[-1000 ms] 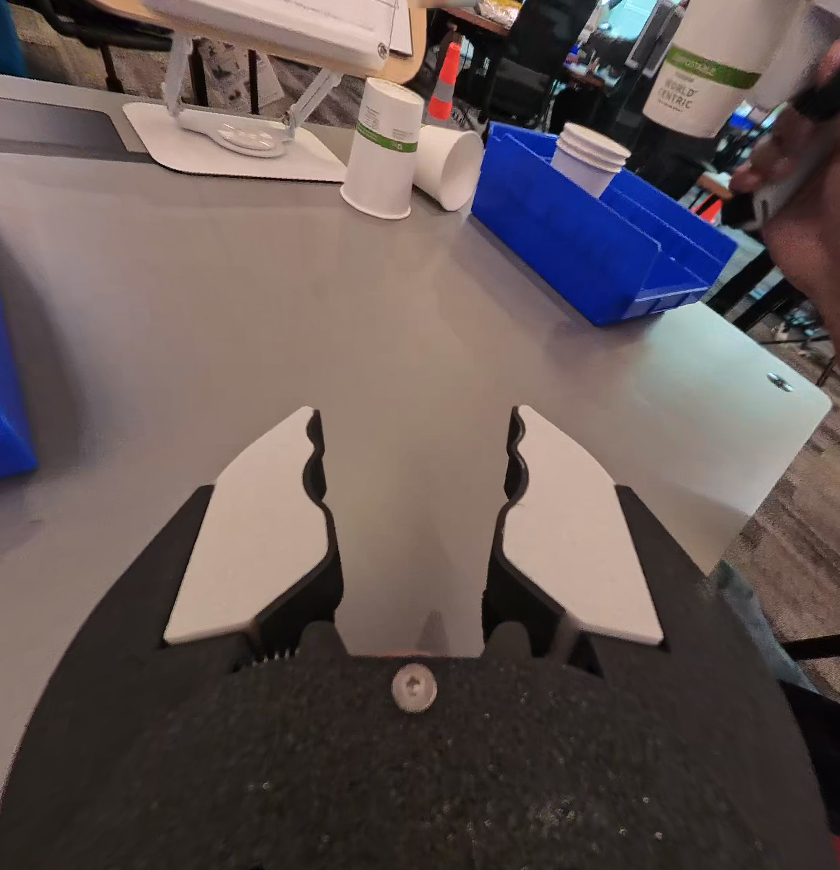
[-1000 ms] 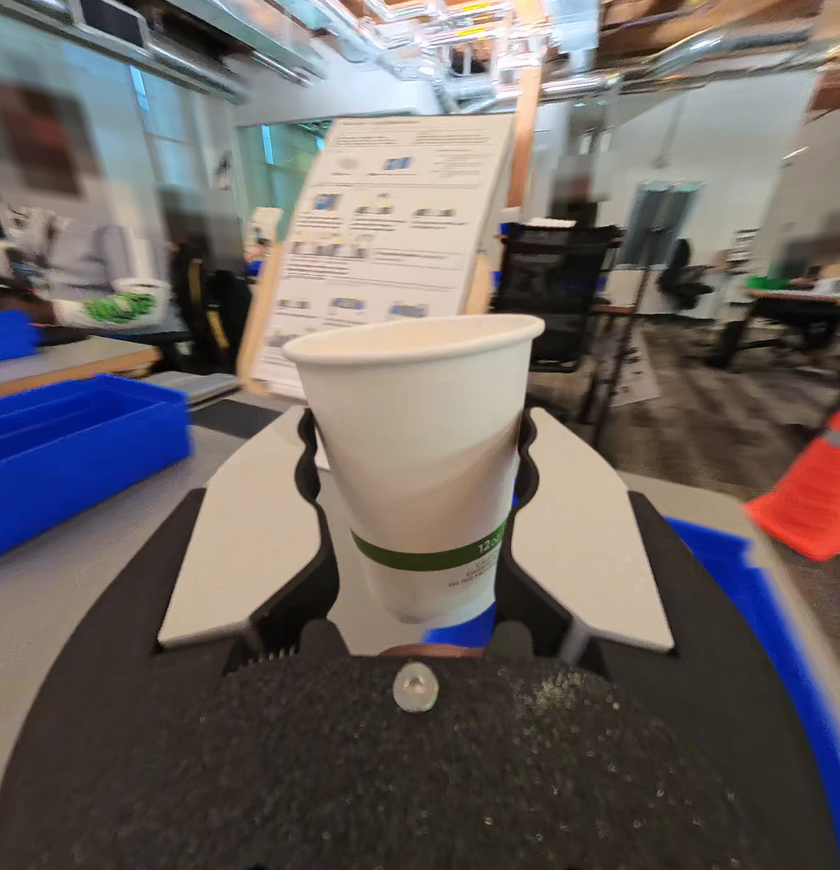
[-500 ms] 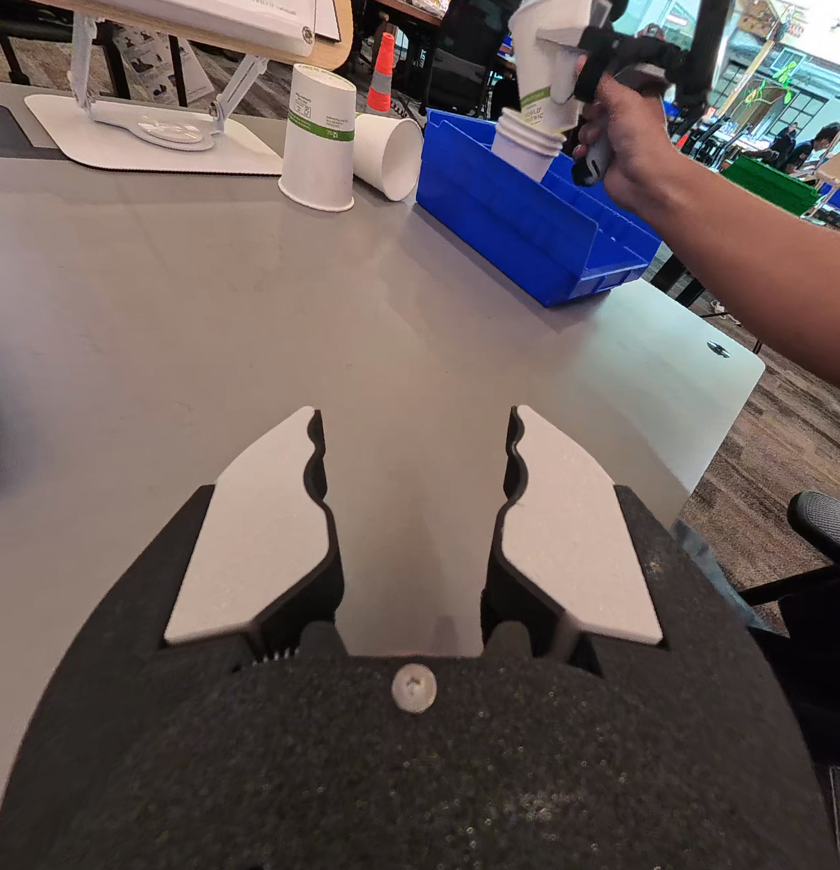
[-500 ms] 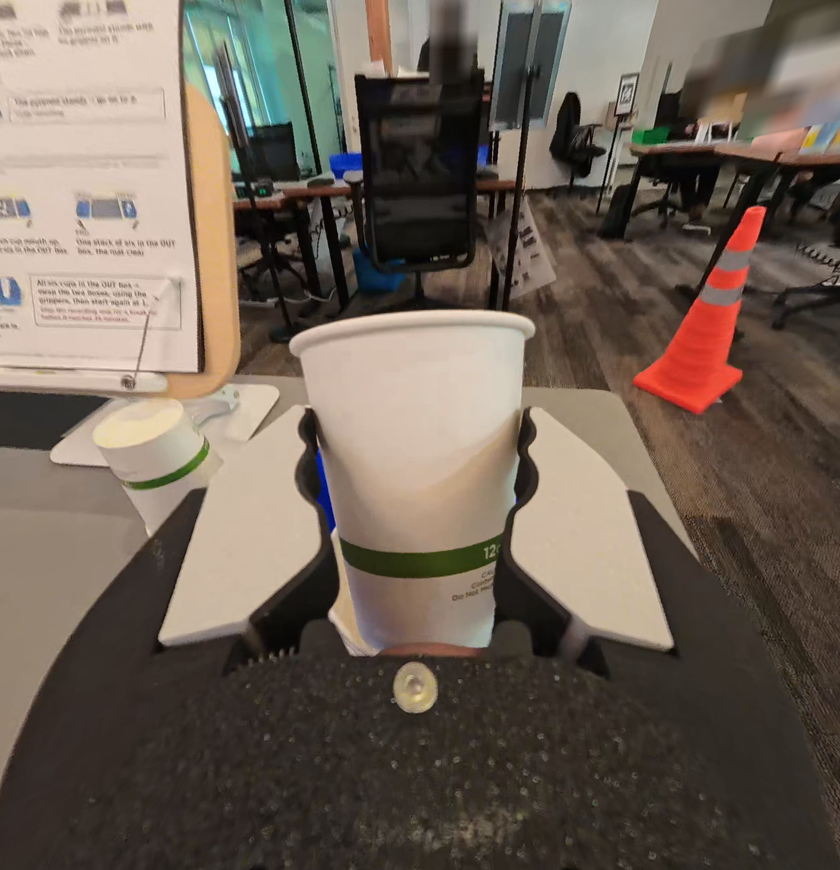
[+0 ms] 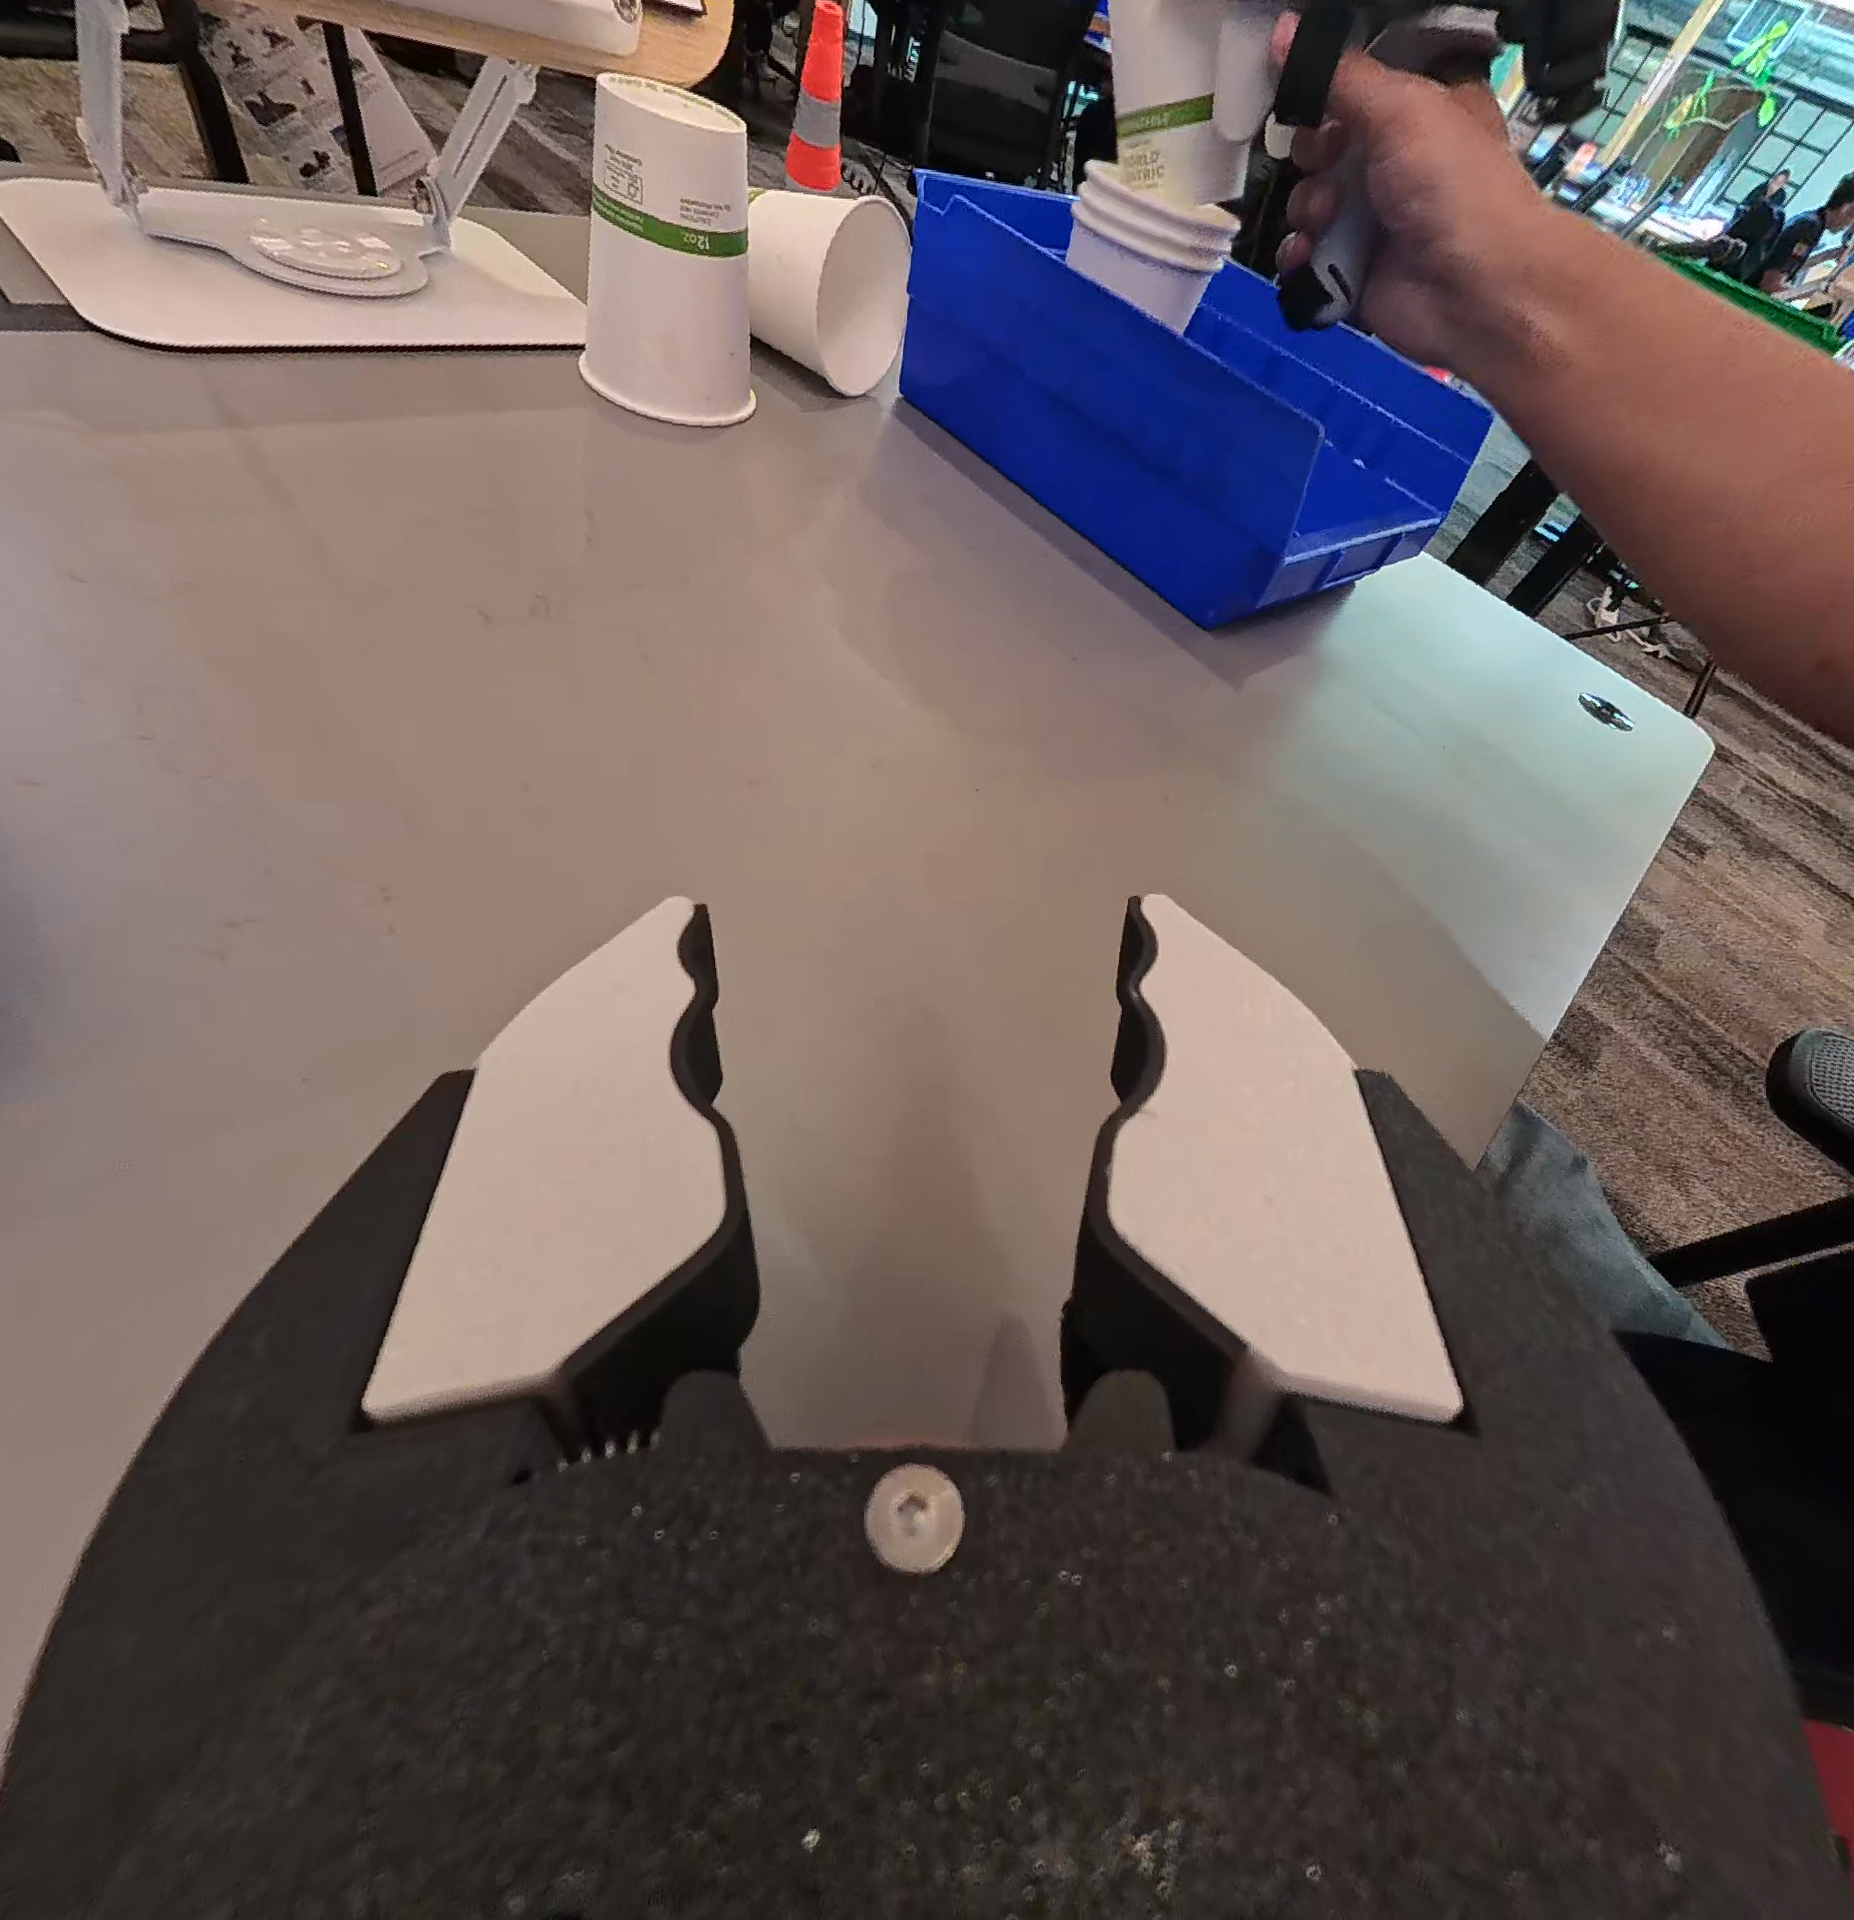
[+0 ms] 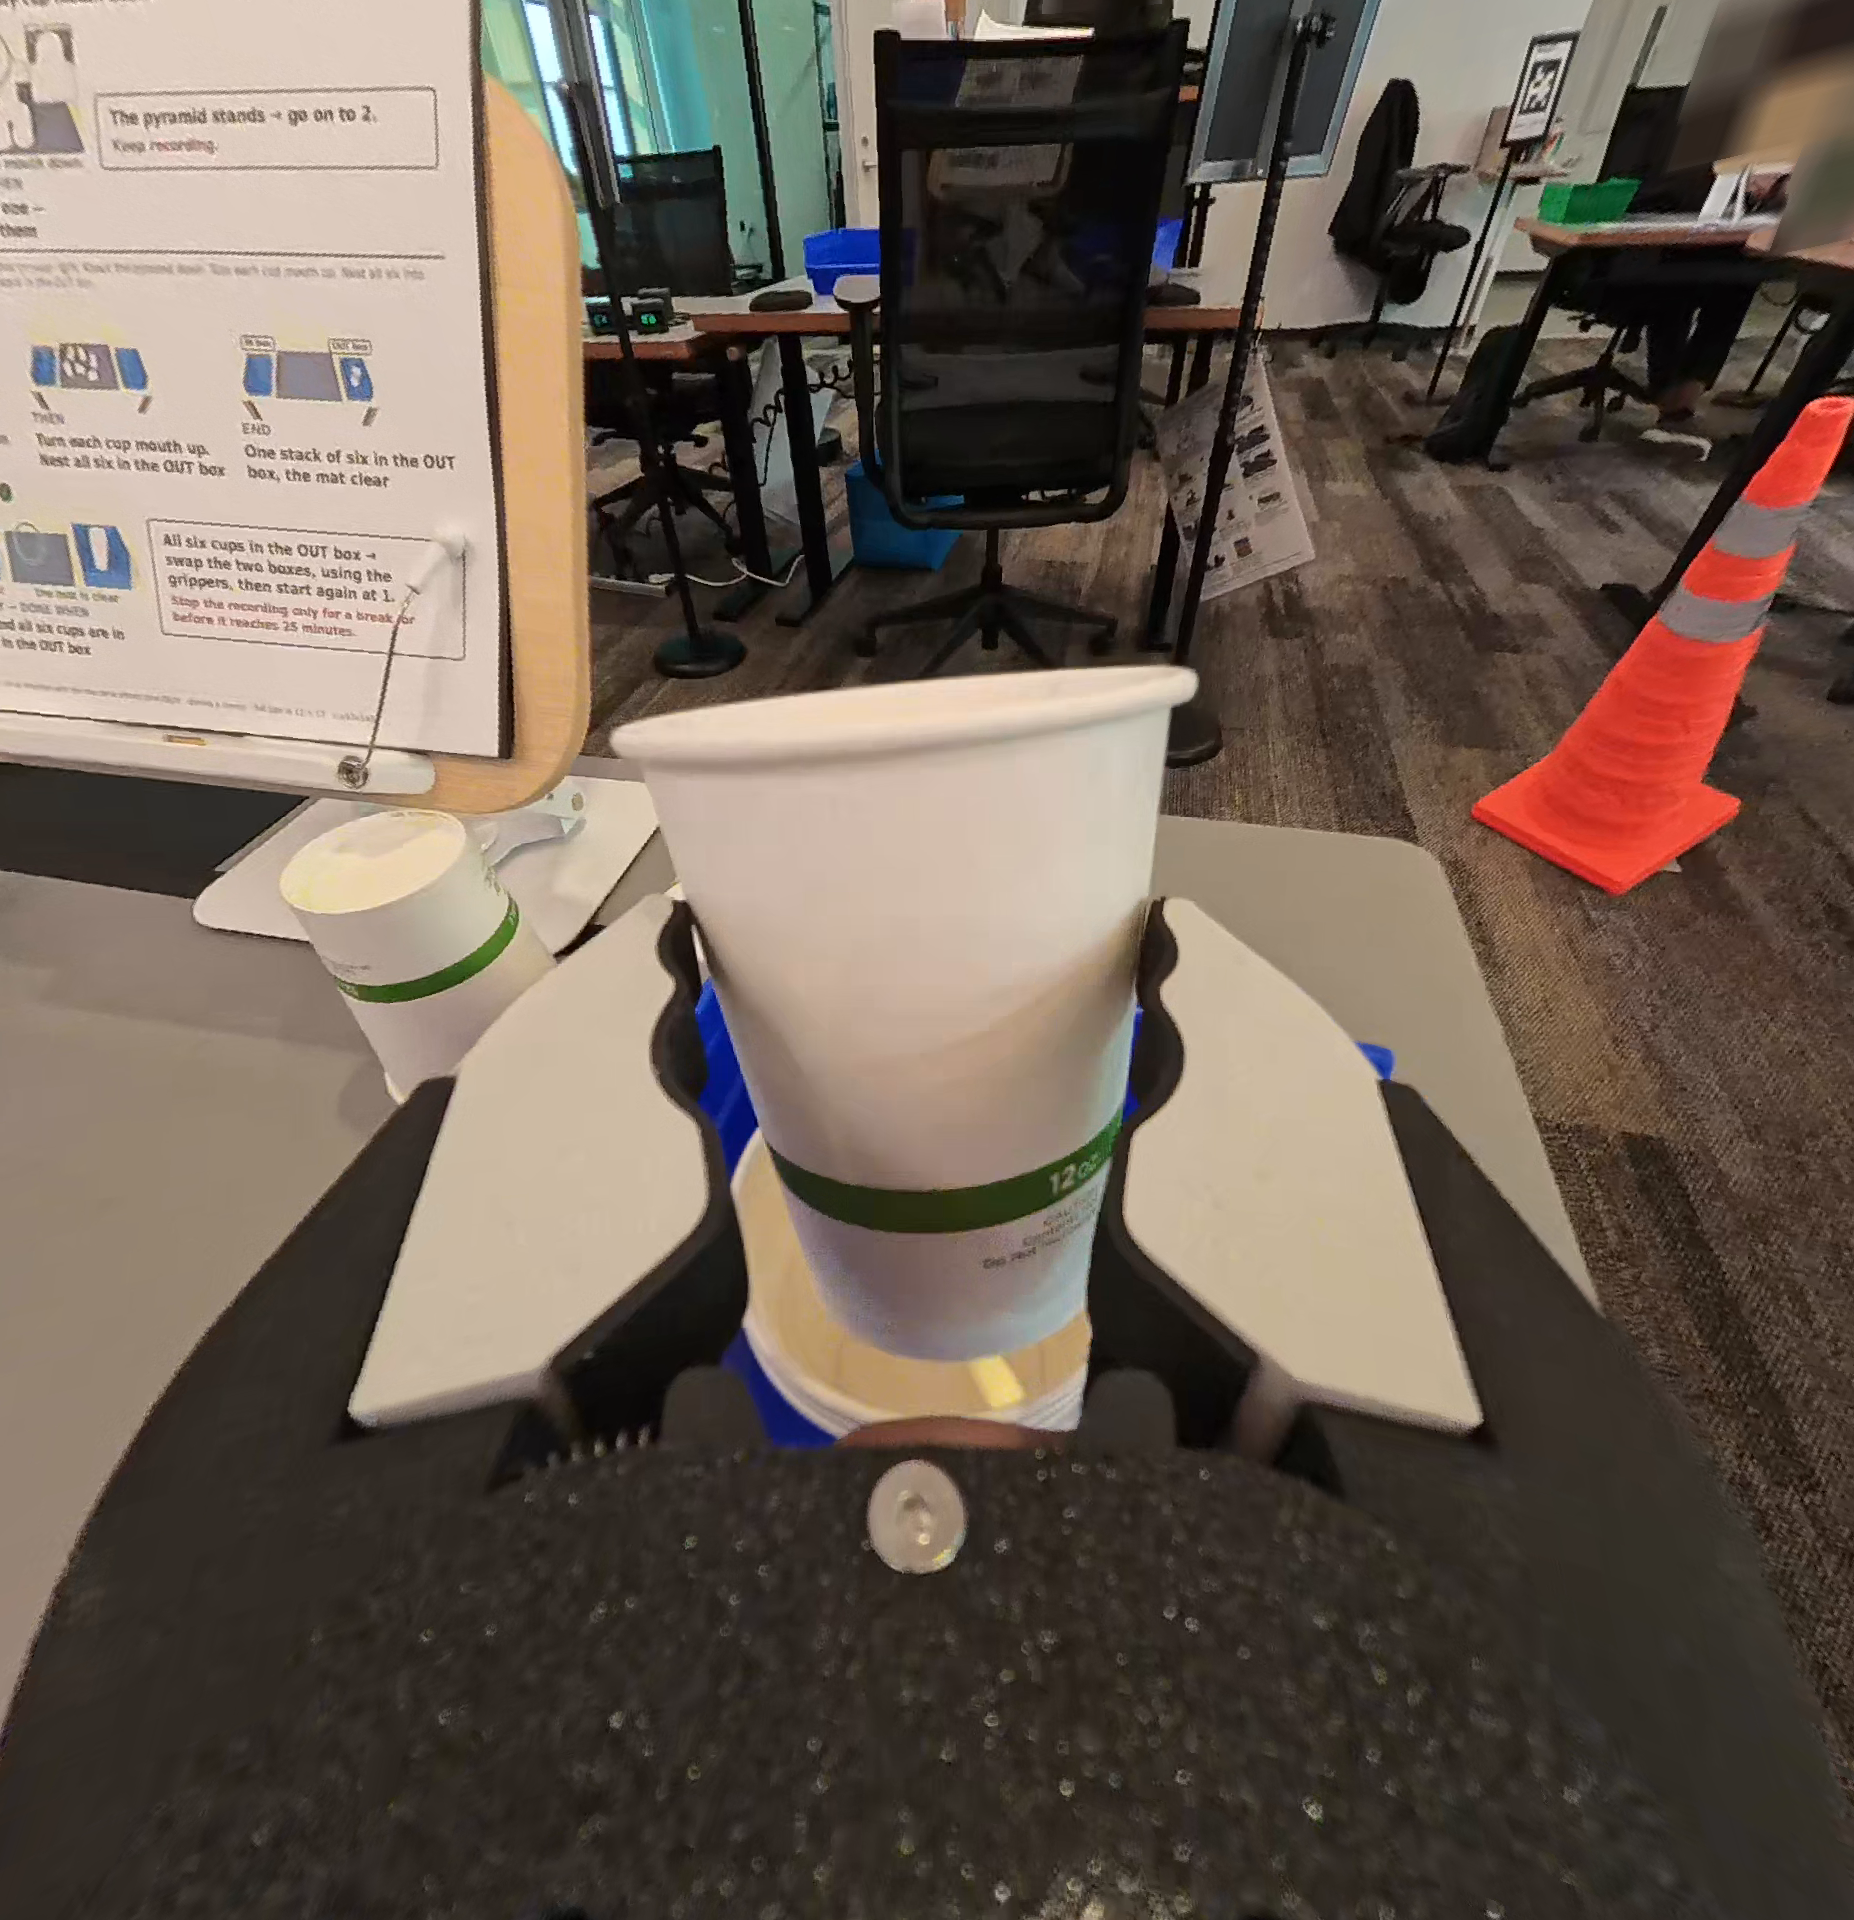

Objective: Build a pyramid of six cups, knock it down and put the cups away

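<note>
My right gripper (image 6: pixel 918 940) is shut on a white paper cup (image 6: pixel 918 956) with a green band, held mouth up. Its base sits just above the mouth of a nested stack of cups (image 6: pixel 871 1361) in the blue bin (image 6: pixel 717 1039). In the left wrist view the held cup (image 5: pixel 1177 114) hangs over the stack (image 5: pixel 1146 255) in the blue bin (image 5: pixel 1162 436). An upside-down cup (image 5: pixel 668 249) stands on the grey table (image 5: pixel 694 675), and another cup (image 5: pixel 829 286) lies on its side beside it. My left gripper (image 5: pixel 915 914) is open and empty, low over the table.
A white stand base (image 5: pixel 268 260) with an instruction board (image 6: pixel 227 364) sits at the table's far edge. The table's right edge (image 5: pixel 1619 883) drops to carpet. An orange cone (image 6: pixel 1671 665) and office chairs stand on the floor beyond.
My right gripper has carried the cup across and down until it sits over the stack in the bin. The left gripper has stayed open and turned its view slightly.
</note>
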### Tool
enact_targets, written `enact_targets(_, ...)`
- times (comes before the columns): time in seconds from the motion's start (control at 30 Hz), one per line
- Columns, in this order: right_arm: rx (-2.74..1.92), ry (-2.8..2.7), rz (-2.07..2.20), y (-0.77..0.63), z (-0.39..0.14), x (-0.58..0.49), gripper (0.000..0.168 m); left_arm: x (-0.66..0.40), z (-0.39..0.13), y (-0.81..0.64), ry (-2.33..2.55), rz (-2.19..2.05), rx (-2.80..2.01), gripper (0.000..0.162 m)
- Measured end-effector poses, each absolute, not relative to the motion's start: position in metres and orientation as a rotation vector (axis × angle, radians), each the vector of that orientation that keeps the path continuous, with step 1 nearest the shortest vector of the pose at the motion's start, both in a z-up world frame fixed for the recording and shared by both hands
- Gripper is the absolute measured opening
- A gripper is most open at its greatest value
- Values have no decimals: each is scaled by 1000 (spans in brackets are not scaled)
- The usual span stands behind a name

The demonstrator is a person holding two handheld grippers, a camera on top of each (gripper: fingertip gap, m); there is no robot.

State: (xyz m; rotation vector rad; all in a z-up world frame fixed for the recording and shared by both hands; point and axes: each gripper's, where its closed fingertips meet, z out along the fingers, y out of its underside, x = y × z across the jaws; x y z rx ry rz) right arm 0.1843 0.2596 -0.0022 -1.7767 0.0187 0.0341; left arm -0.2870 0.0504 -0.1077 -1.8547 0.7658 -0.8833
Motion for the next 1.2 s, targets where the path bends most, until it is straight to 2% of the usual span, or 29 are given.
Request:
enact_targets(0.3, -1888, 52, 79, 245, -44, 185, 80, -285, -110, 48, 788, -875, -1858, 74)
enact_targets(0.43, -1981, 11, 62, 233, -58, 183, 87, -282, -112, 46, 803, -887, -1860, 73)
enact_targets(0.8, -2103, -48, 40, 189, -64, 177, 91, -277, -117, 41, 844, -884, -1873, 74)
enact_targets(0.93, -1851, -121, 190, 149, -28, 105, 88, -279, -115, 46, 812, -881, -1866, 74)
enact_targets(1.0, -1776, -156, 311, 122, -26, 54, 87, -281, -116, 50, 790, -877, -1869, 74)
enact_targets(1.2, -1721, -240, 542, 64, -74, -63, 88, -290, -120, 66, 711, -792, -1892, 77)
